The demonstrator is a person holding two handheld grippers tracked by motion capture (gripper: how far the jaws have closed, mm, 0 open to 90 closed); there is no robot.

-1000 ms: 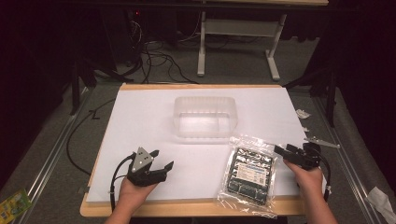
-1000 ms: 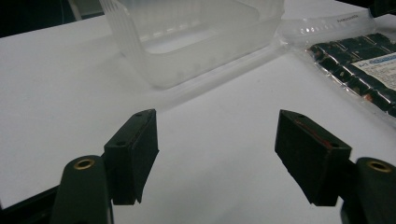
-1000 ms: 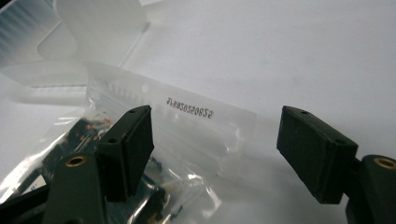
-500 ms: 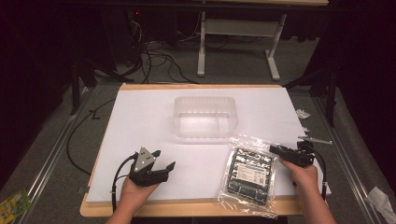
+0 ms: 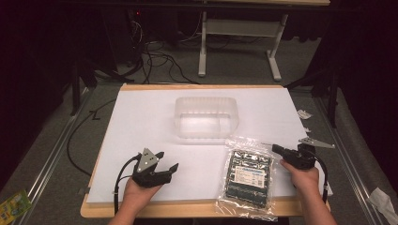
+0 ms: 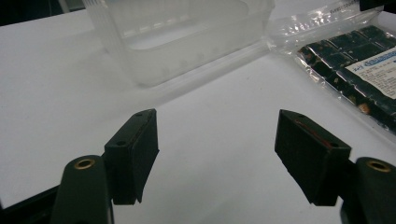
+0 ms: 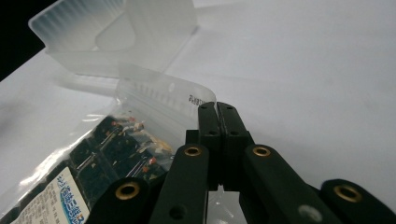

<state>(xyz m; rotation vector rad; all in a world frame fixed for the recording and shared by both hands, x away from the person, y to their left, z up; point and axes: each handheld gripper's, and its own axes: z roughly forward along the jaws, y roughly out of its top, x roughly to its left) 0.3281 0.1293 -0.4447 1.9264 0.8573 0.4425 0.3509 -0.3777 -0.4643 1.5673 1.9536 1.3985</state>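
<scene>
Plastic bag [image 5: 247, 177] of dark circuit modules with a white label lies flat on the white-covered tabletop [image 5: 141, 117], at its near right part, its lower edge reaching over the wooden front rim. Its clear top edge sits just in front of the translucent plastic tub [image 5: 206, 117], which stands empty near the middle of the tabletop.

At the bag's right edge, the right claw [image 5: 278, 149] is held low in the person's right hand [image 5: 302, 176]. In the right gripper view its two black jaws are pressed together, and the bag's clear upper strip [image 7: 168, 93] rises right at their tips; whether any film is caught between them cannot be told.

Over on the near left, the left claw [image 5: 168, 161] rests in the person's left hand [image 5: 136, 194], well apart from the bag. In the left gripper view its jaws stand spread wide above bare white surface, with nothing between them, the tub [image 6: 177, 37] ahead and the bag [image 6: 355, 60] off to the right.

A cable [image 5: 119, 176] loops from the left claw toward the tabletop's front edge.
</scene>
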